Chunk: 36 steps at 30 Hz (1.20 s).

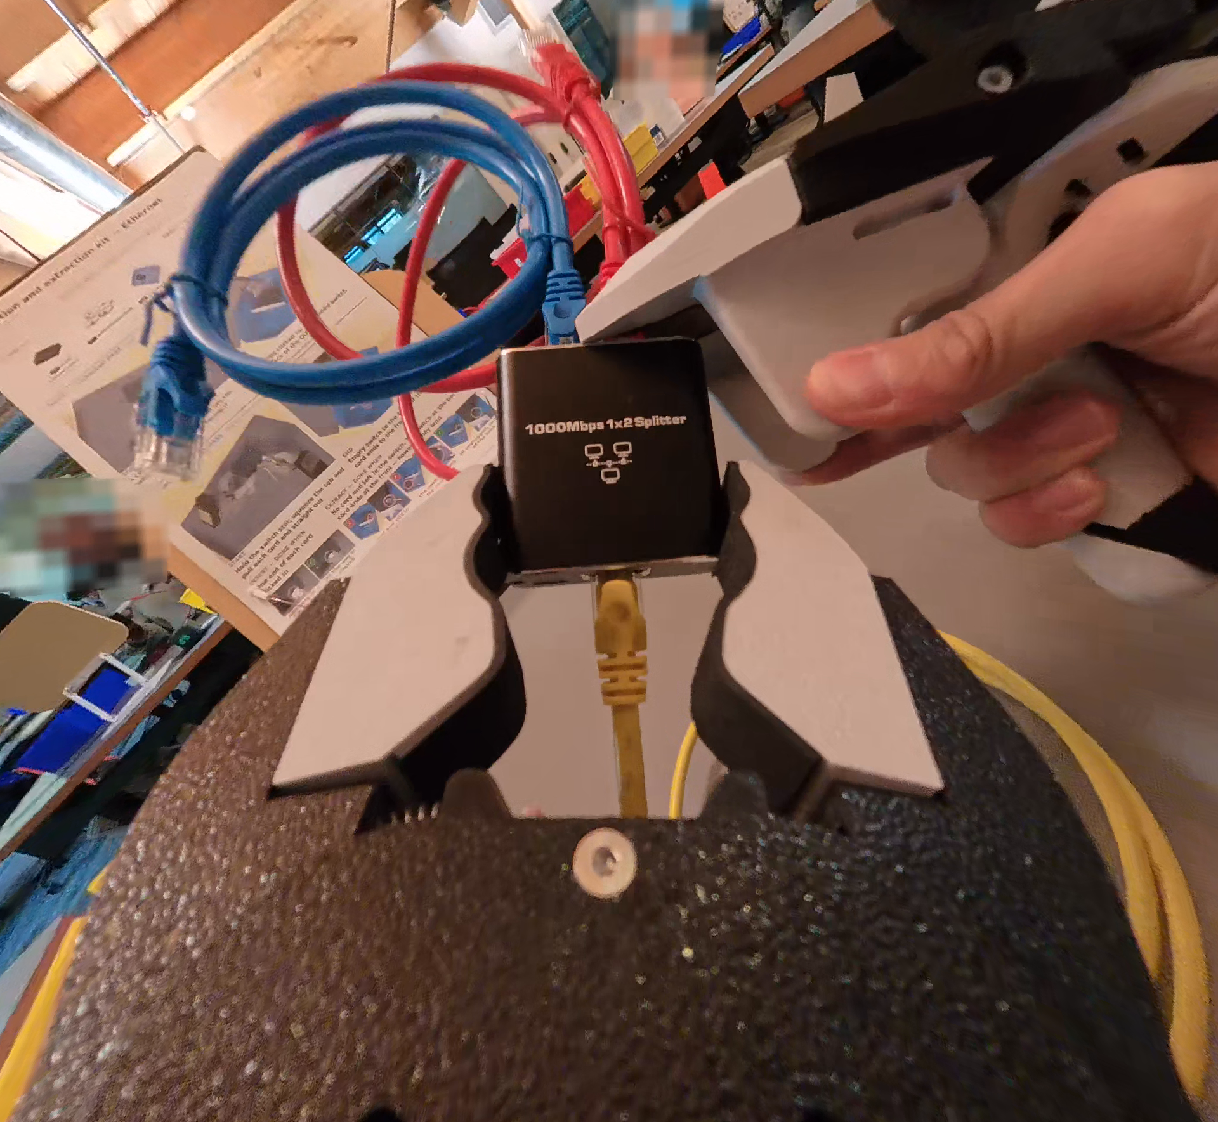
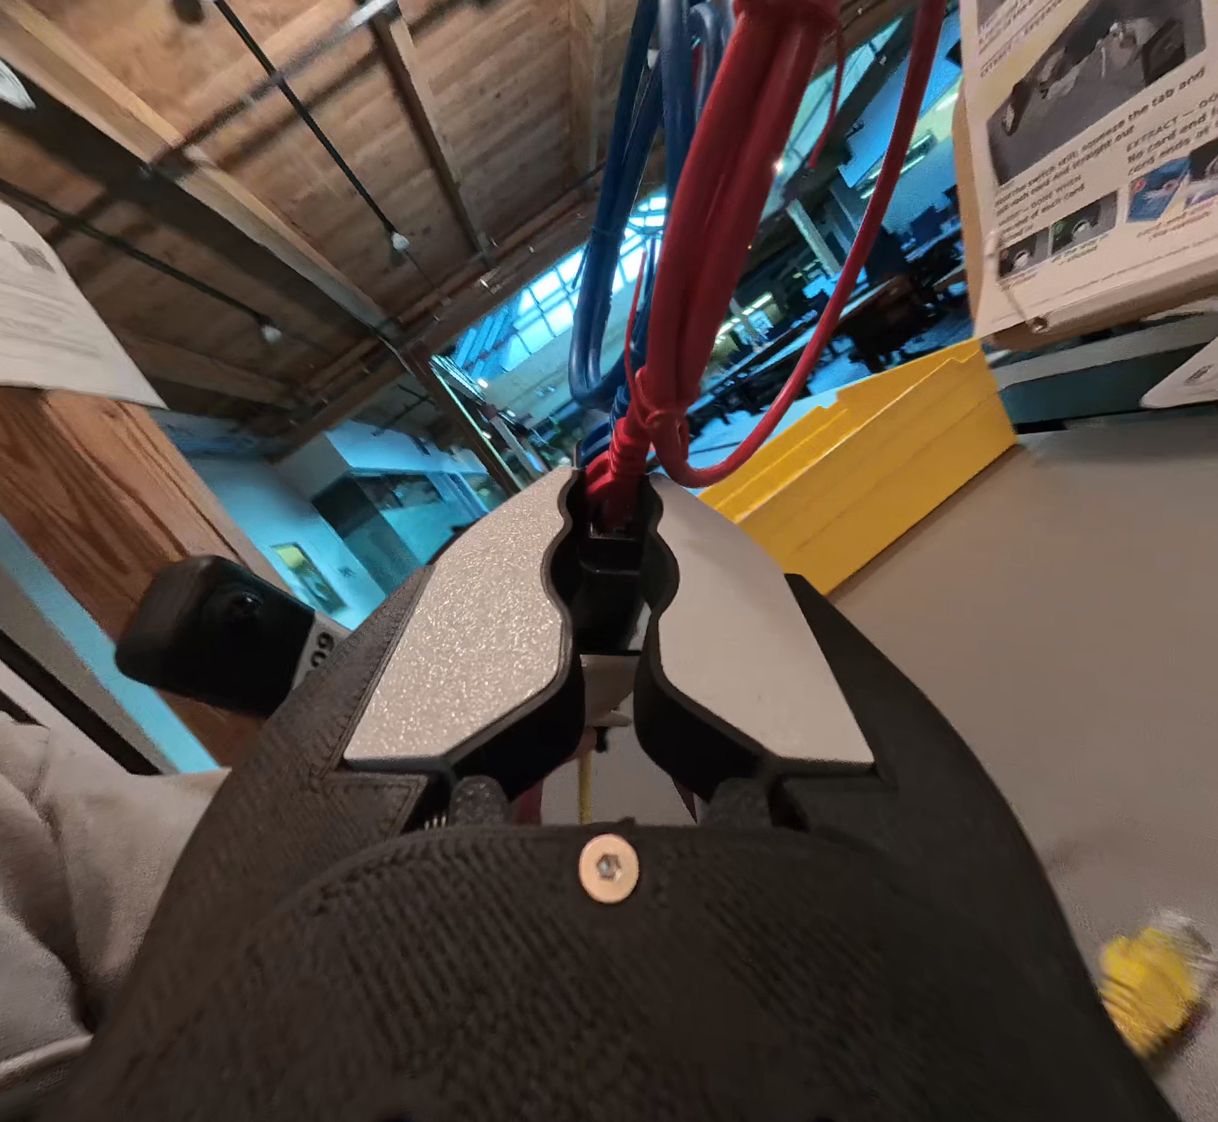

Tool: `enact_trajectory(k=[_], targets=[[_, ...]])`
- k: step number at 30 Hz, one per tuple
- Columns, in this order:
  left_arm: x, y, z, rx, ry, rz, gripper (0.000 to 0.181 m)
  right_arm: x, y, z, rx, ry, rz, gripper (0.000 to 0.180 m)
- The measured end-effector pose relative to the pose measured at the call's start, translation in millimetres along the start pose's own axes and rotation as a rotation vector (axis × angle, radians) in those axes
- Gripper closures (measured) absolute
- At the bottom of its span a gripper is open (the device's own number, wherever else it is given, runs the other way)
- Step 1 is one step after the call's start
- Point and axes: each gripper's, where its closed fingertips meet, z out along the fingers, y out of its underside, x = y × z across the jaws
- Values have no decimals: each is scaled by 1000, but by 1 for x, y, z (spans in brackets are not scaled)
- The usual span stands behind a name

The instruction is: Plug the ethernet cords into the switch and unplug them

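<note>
- The left hand-held gripper [image 1: 609,537] pinches a small black switch [image 1: 609,458] by its two side edges; the box stands between the fingertips, lifted above the grey table [image 1: 988,682].
- A yellow ethernet cord [image 1: 619,642] is plugged into the switch's near edge and runs back between the left fingers, then loops on the table at the right.
- The right hand-held gripper [image 2: 609,517] is pressed together on the plug of the red ethernet cord [image 2: 698,273], right at the switch's far edge; in the left wrist view its grey fingers [image 1: 692,253] reach in from the upper right and touch that edge, held by a person's hand [image 1: 1028,365].
- A blue ethernet cord [image 1: 369,234] has one plug seated in the far edge just beside the red one; its tied coil hangs in open air to the left, the free plug dangling.
- An instruction sheet [image 1: 263,431] stands behind the coils.
- In the right wrist view, a yellow bin [image 2: 876,464] sits on the table beyond the fingertips, with bare table to the right.
</note>
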Motion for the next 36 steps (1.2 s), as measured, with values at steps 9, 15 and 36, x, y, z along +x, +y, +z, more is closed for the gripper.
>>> enact_trajectory(k=[9, 15, 36], targets=[[2, 3, -1, -9, 46, -87, 118, -4, 2, 1, -104, 90, -180, 164], [8, 9, 2, -85, 133, -185, 118, -3, 5, 1, -158, 183, -313, 164], [10, 27, 24, -212, 112, -139, 115, 14, 11, 3, -110, 199, -242, 165]])
